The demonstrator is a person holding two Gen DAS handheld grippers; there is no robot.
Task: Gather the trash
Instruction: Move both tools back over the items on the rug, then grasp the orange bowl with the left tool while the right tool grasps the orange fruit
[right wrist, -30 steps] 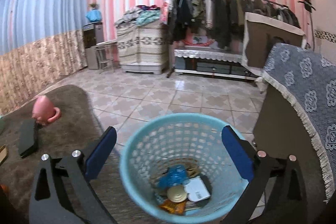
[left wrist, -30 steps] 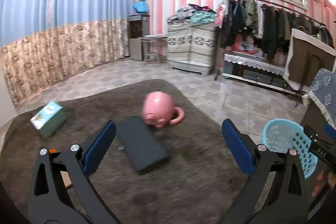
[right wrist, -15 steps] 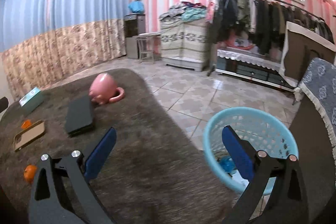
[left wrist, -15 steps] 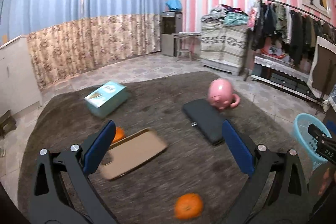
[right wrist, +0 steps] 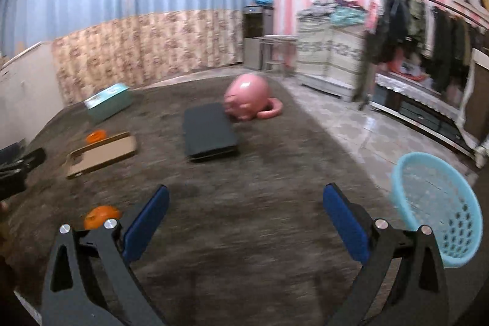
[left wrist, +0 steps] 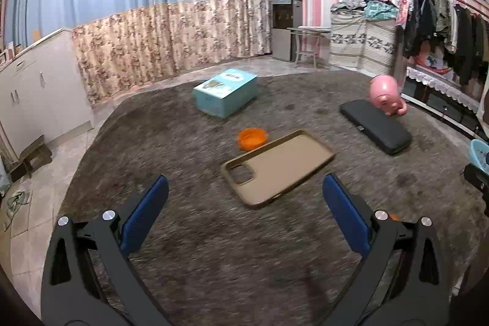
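Note:
My left gripper (left wrist: 244,191) hangs open over the dark rug, just short of a tan phone case (left wrist: 278,165). An orange peel (left wrist: 252,138) lies behind the case. A second orange piece (right wrist: 101,216) sits by the left finger of my right gripper (right wrist: 244,197), which is open and holds nothing. The light blue waste basket (right wrist: 437,203) stands on the floor at the right edge of the rug; a sliver of the basket (left wrist: 479,148) also shows in the left wrist view.
On the rug (left wrist: 183,142) lie a teal box (left wrist: 224,92), a black flat case (left wrist: 376,126) and an overturned pink mug (left wrist: 385,93). White cabinets (left wrist: 33,81) line the left wall. A clothes rack (right wrist: 428,29) and striped bundle (right wrist: 330,57) stand behind.
Both grippers swung left, away from the basket and across the rug. The phone case and orange pieces came into view; the basket slid to the right edge.

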